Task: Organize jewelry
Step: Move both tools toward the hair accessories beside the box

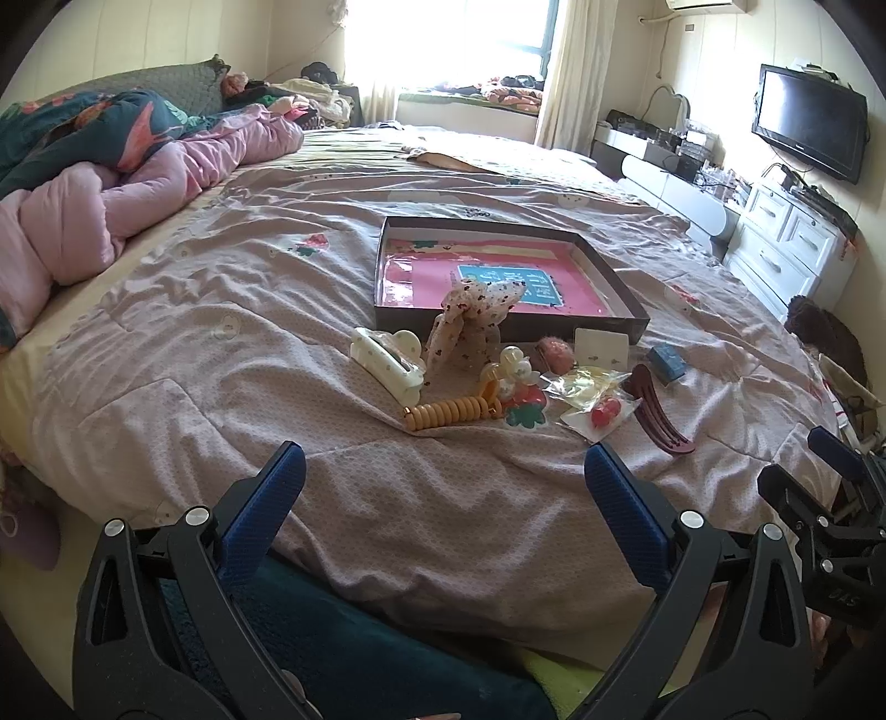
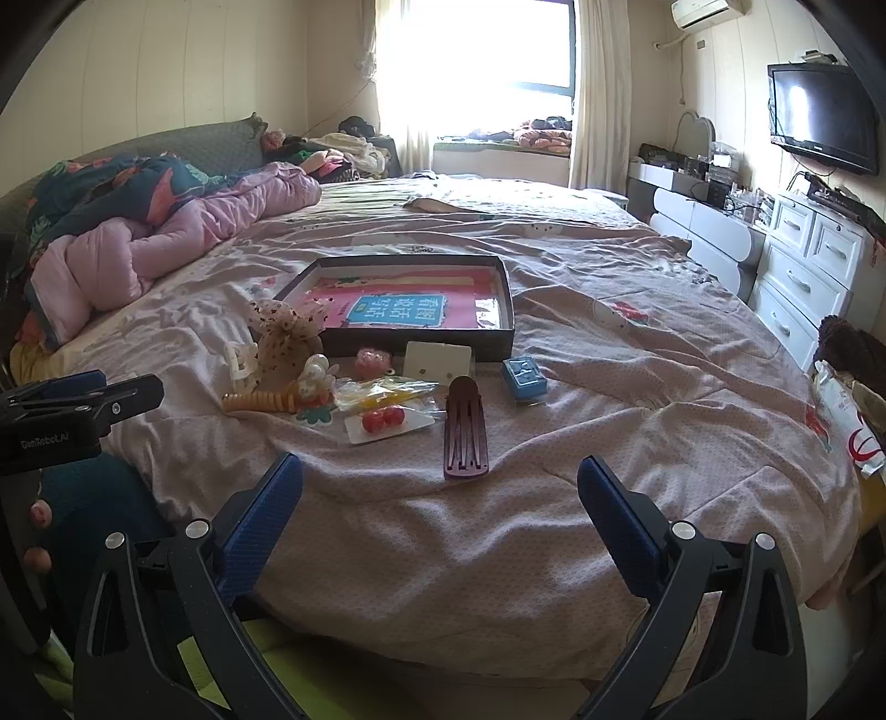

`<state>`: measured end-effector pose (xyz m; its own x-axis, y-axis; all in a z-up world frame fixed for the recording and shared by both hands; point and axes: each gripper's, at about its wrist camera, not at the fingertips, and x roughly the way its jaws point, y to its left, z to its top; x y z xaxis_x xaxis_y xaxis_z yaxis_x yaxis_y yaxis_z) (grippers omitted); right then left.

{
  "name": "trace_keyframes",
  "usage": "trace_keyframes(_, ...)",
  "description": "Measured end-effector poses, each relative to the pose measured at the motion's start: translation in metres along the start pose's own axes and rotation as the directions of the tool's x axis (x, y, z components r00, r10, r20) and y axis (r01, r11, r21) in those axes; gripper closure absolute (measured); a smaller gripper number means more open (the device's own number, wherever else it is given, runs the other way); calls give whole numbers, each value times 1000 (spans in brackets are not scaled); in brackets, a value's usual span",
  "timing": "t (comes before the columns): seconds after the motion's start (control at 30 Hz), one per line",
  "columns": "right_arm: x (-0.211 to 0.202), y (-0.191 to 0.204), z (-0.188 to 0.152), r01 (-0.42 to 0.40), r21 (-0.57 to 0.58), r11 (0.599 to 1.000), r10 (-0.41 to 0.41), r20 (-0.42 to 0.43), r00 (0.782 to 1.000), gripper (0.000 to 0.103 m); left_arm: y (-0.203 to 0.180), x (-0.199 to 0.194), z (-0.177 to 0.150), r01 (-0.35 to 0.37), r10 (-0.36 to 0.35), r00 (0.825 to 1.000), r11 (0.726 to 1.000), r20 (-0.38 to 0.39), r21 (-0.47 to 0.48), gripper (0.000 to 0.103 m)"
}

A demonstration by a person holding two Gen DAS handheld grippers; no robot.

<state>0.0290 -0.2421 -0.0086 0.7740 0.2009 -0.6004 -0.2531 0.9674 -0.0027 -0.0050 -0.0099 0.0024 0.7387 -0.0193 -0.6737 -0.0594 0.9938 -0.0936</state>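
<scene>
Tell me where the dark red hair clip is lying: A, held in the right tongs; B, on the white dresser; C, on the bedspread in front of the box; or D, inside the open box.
C: the dark red hair clip lies flat on the bedspread, nearer the camera than the open box, and both tongs are open and empty.

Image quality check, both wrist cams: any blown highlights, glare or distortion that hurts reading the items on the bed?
Left wrist: window blown out white, glare on the box lining, items near it readable. Right wrist: same clipped window, strong fisheye bending at the edges, dark vignette corners; maroon clip sharp.
</scene>
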Motion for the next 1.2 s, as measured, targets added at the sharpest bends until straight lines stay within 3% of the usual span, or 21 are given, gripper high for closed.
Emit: trace_keyframes(1.2, -2, 8, 2, -1, -1, 1000, 1, 1, 1000, 6, -2, -2, 0, 8, -8, 1000, 1000, 3, -3, 10)
